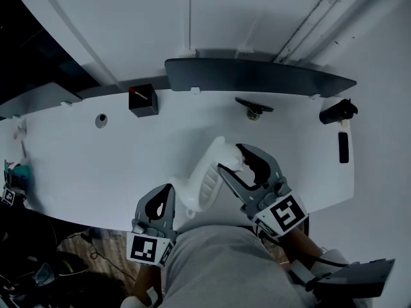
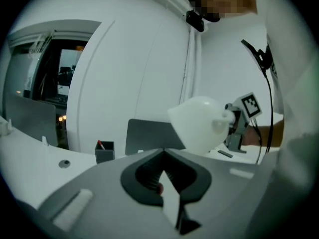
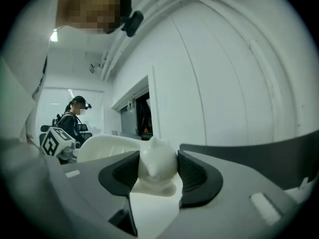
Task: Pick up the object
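Object: the white plastic scoop-shaped piece [image 1: 207,177] sits over the near edge of the white curved desk [image 1: 96,165] and appears lifted clear of it.
Right gripper: your right gripper [image 3: 158,169] grips the piece's narrow knobbed end with its pads pressing on both sides. Holding the end leaves the ribbed body free.
Left gripper: your left gripper [image 2: 163,156] is fully closed and empty beside the wide end. It is likely kept idle because one grip is enough.
Stage: the pick-up looks essentially done.

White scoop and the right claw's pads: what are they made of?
The white scoop: likely moulded plastic, satin finish; uniform white, rounded edges, moulded ribs inside. The pads of the right claw: look like dark ribbed rubber, matte; unconfirmed.
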`<state>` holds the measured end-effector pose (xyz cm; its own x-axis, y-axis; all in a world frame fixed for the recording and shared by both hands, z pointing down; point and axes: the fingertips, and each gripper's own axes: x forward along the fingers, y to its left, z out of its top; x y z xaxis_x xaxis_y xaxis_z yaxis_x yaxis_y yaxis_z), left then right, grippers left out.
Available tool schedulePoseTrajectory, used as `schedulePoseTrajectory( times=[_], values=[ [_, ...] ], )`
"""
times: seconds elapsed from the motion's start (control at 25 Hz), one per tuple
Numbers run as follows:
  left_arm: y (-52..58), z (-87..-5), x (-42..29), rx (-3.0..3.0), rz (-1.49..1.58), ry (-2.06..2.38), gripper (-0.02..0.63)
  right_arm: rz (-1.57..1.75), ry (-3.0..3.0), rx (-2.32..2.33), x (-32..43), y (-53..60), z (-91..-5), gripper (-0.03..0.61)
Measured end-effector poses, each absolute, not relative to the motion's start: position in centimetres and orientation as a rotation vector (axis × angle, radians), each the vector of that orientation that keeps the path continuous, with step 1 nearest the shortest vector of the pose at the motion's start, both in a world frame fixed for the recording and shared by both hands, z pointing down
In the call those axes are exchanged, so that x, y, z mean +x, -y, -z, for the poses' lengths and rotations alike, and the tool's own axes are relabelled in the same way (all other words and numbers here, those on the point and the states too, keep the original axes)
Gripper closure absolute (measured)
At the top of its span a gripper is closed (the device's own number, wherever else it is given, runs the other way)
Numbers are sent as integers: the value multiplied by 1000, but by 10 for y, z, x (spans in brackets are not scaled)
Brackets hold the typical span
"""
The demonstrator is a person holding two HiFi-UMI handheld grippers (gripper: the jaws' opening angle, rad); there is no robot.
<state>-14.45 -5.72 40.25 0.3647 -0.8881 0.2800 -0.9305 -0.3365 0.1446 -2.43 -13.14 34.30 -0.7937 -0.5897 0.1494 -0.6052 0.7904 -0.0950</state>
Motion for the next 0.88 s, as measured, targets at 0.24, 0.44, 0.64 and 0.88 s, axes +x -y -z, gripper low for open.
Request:
schedulePoseTrajectory(
  times=[0.24, 0.44, 0.64, 0.88],
  values=[
    [63, -379, -151, 2393, -208, 1653, 612, 82, 3019, 999, -19, 111, -273, 347],
    [58, -376, -170, 2427, -204, 1514, 612, 199, 2906, 976, -14, 111, -302, 347],
    [49, -349, -164, 2544, -291, 1265, 611, 631, 2665, 861, -17, 97, -319, 347],
    [44, -351, -105, 2655, -395, 989, 271, 1124, 2430, 737, -38, 75, -316, 347]
  ],
)
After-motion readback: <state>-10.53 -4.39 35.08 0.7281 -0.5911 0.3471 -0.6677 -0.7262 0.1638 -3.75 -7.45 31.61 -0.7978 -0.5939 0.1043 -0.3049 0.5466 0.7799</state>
